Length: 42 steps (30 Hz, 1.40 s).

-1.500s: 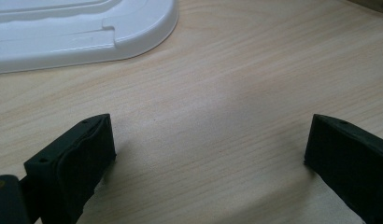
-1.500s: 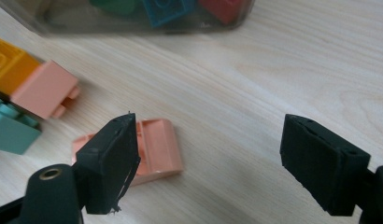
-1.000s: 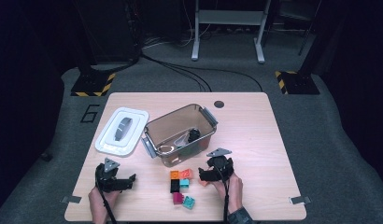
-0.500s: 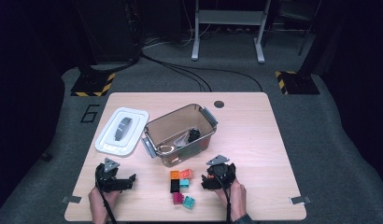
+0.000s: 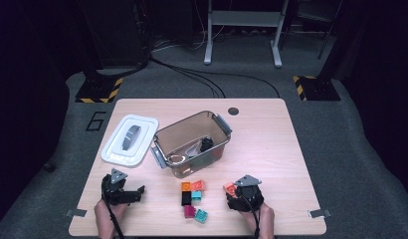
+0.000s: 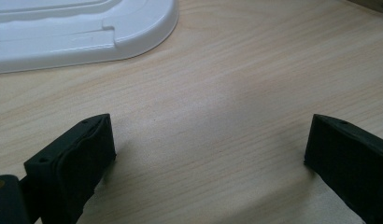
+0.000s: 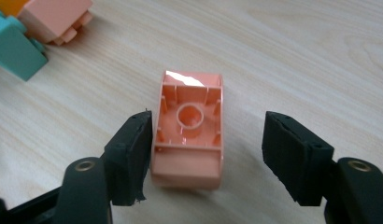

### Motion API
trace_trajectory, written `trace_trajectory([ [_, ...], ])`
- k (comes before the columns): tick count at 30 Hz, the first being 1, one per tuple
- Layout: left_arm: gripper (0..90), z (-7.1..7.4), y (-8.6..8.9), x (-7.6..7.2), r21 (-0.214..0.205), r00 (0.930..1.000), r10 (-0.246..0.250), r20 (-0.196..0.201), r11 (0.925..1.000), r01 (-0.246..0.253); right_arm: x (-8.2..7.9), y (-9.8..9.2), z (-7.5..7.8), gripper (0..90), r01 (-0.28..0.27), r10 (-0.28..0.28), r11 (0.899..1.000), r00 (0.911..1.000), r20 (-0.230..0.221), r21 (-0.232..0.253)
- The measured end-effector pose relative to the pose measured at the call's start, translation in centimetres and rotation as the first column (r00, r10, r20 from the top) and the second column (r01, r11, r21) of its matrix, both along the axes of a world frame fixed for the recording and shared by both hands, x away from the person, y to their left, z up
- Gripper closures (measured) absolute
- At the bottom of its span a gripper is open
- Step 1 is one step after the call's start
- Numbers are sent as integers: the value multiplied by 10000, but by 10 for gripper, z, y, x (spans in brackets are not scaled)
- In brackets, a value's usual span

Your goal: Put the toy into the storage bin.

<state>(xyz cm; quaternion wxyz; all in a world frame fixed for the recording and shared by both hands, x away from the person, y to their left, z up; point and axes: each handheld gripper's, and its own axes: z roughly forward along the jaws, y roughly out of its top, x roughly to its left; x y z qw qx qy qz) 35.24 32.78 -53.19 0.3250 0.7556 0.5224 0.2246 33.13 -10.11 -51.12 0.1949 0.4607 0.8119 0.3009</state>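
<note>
A salmon-pink brick (image 7: 189, 116) lies hollow side up on the wooden table (image 5: 271, 149), between the jaws of my right gripper (image 7: 206, 140). The jaws have just been closing. One pad is at the brick's side and the other still stands clear of it, so the gripper is open. In the high view this gripper (image 5: 233, 195) sits near the front right, with the brick (image 5: 230, 188) at its tips. My left gripper (image 5: 137, 194) rests at the front left. Its jaws (image 6: 208, 149) are wide open over bare wood.
A cluster of several coloured bricks (image 5: 192, 198) lies between the two grippers; a teal brick (image 7: 14, 51) and a pink brick (image 7: 56, 16) show in the right gripper view. Behind them stands a clear bin (image 5: 164, 134) holding small items, with its white lid (image 5: 130, 139) to the left.
My right gripper has shifted toward the front edge and slightly right, and it sits lower. The left gripper has stayed where it was.
</note>
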Motion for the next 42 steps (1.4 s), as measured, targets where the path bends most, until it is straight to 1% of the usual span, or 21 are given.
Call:
trace_trajectory([
  [4, 15, 0, 0, 0, 2, 10000, -3, -7, 10000, 3, -5, -3, -3, 383, 26, -27, 9999, 10000, 68, 119],
  [8, 15, 0, 0, 0, 1, 10000, -1, -4, 10000, 1, -10, -5, -4, 427, -3, 2, 9999, 9999, 124, 125],
  [10, 15, 0, 0, 0, 2, 10000, -3, -5, 10000, 3, -12, -7, -5, 541, 71, -77, 9995, 9998, 175, 306],
  [11, 15, 0, 0, 0, 1, 10000, -2, -4, 10000, 2, -12, -8, -5, 570, 80, -90, 9994, 9995, 291, 346],
  [15, 15, 0, 0, 0, -4, 10000, -3, -5, 10000, 3, -9, -13, -4, 580, 164, -185, 9977, 9993, 314, 662],
  [16, 15, 0, 0, 0, 2, 10000, -5, -3, 10000, 5, -8, -15, -3, 580, 66, -95, 9976, 9991, 411, 696],
  [18, 15, 0, 0, 0, 0, 10000, -1, -3, 10000, 1, -5, -17, 1, 580, 69, -109, 9978, 9982, 593, 661],
  [19, 15, 0, 0, 0, 2, 10000, -7, -2, 10000, 7, -4, -18, 3, 580, 126, -178, 9973, 9973, 706, 730],
  [20, 15, 0, 0, 0, 2, 10000, -3, -4, 10000, 3, -3, -18, 4, 581, 157, -216, 9968, 9970, 746, 782],
  [21, 15, 0, 0, 0, 3, 10000, 0, 0, 10000, 0, -2, -19, 6, 580, 113, -167, 9974, 9969, 771, 706],
  [24, 15, 0, 0, 0, 2, 10000, 0, -2, 10000, 0, 4, -20, 13, 580, 188, -262, 9963, 9958, 873, 844],
  [27, 15, 0, 0, 0, -3, 10000, -1, -2, 10000, 1, 13, -23, 19, 580, 207, -297, 9957, 9946, 998, 898],
  [31, 15, 0, 0, 0, 1, 10000, -6, -2, 10000, 6, 25, -25, 26, 580, 290, -375, 9957, 9947, 962, 883],
  [32, 15, 0, 0, 0, 7, 10000, -3, -1, 10000, 3, 28, -25, 27, 580, 405, -494, 9947, 9944, 930, 947],
  [34, 15, 0, 0, 0, 6, 10000, -2, 3, 10000, 2, 35, -28, 28, 580, 380, -460, 9954, 9948, 910, 877],
  [36, 15, 0, 0, 0, 3, 10000, -6, 0, 10000, 6, 40, -29, 30, 580, 500, -579, 9944, 9947, 855, 927],
  [38, 15, 0, 0, 0, 19, 10000, -2, -2, 10000, 2, 44, -32, 31, 580, 550, -624, 9945, 9946, 828, 894],
  [39, 15, 0, 0, 0, 10, 10000, -2, 4, 10000, 2, 46, -32, 32, 580, 658, -739, 9931, 9939, 823, 973],
  [40, 15, 0, 0, 0, 16, 10000, -1, -1, 10000, 1, 48, -34, 33, 580, 595, -671, 9940, 9944, 821, 920],
  [41, 15, 0, 0, 0, 15, 10000, -2, -1, 10000, 2, 50, -34, 34, 581, 697, -779, 9930, 9934, 847, 959],
  [42, 15, 0, 0, 0, 14, 10000, -1, -1, 10000, 1, 52, -36, 35, 581, 653, -728, 9938, 9938, 837, 895],
])
